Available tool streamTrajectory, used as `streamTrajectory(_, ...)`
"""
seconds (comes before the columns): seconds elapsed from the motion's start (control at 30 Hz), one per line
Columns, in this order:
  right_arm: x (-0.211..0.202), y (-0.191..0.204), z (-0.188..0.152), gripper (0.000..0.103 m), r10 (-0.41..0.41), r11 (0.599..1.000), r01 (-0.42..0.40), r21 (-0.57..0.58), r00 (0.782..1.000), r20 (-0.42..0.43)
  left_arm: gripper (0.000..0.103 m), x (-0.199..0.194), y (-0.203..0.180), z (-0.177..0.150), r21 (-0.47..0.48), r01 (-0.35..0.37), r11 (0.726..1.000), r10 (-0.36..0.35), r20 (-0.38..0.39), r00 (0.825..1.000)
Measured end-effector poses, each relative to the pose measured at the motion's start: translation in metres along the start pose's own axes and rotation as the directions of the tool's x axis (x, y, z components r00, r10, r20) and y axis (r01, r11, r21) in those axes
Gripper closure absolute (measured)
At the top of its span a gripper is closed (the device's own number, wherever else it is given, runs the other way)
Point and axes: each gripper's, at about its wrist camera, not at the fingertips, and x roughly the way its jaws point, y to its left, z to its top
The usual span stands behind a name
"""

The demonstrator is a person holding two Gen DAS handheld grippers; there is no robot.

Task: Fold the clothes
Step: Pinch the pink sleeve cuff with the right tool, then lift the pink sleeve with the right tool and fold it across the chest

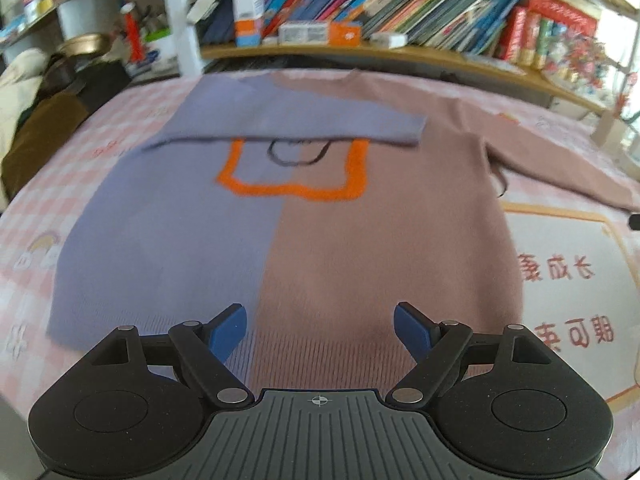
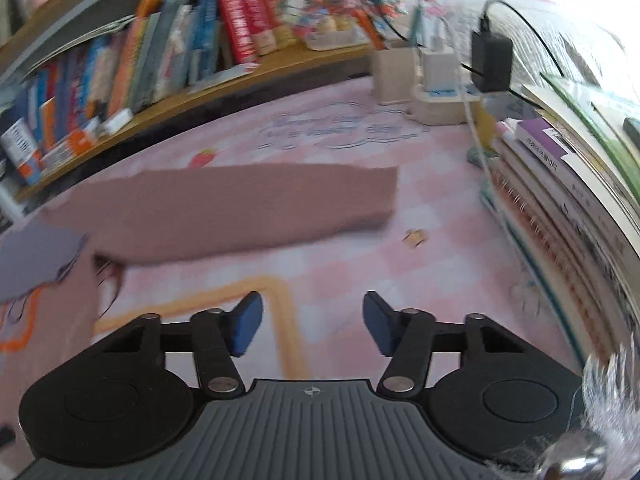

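Both tongs [image 1: 318,330] [image 2: 312,328] gape empty over sweater [image 1: 280,240] w/ shelf books [image 1: 400,4] behind.

bright daylight, glare upper right; motion blur throughout; fisheye bending at edges

Setting is reading as a lived-in home room, probably a bedroom or study. A pink checked sheet [image 1: 132,120] with cartoon prints is covering the soft surface lying under both tongs. Beyond the tongs, a wooden shelf [image 1: 360,54] is running crammed with leaning books [image 1: 420,4]. More books [image 2: 560,184] are piling up right of the right tongs, beside a plugged-in charger [image 2: 490,62].
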Motion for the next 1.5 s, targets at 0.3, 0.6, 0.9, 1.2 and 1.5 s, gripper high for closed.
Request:
streamTrajectory(0.3,0.034,-0.032,0.034,0.06,0.1,0.975,-0.099,0.201,0.995,0.005,0.02,-0.003,-0.005,-0.001,-0.032,-0.068,0.997,0.067,-0.029,0.997)
streamTrajectory(0.6,0.049,-0.054,0.048,0.074,0.125,0.889,-0.127,0.44,0.992,0.032,0.02,-0.005,0.001,-0.002,-0.059,-0.114,0.992,0.111,-0.052,0.992)
streamTrajectory(0.9,0.052,-0.06,0.048,0.098,0.098,0.861,-0.091,0.5,0.995,0.013,0.02,-0.008,0.002,0.001,-0.065,-0.111,0.992,0.11,-0.028,0.994)
streamTrajectory(1.2,0.016,-0.012,0.069,0.098,0.18,0.911,-0.216,0.35,0.975,0.132,0.02,-0.01,0.012,0.003,-0.059,-0.096,0.994,0.097,0.014,0.995)
streamTrajectory(1.5,-0.01,0.077,0.082,0.098,0.288,0.928,-0.326,0.182,0.935,0.208,0.019,-0.011,0.046,0.013,-0.012,-0.008,1.0,0.01,0.091,0.996)
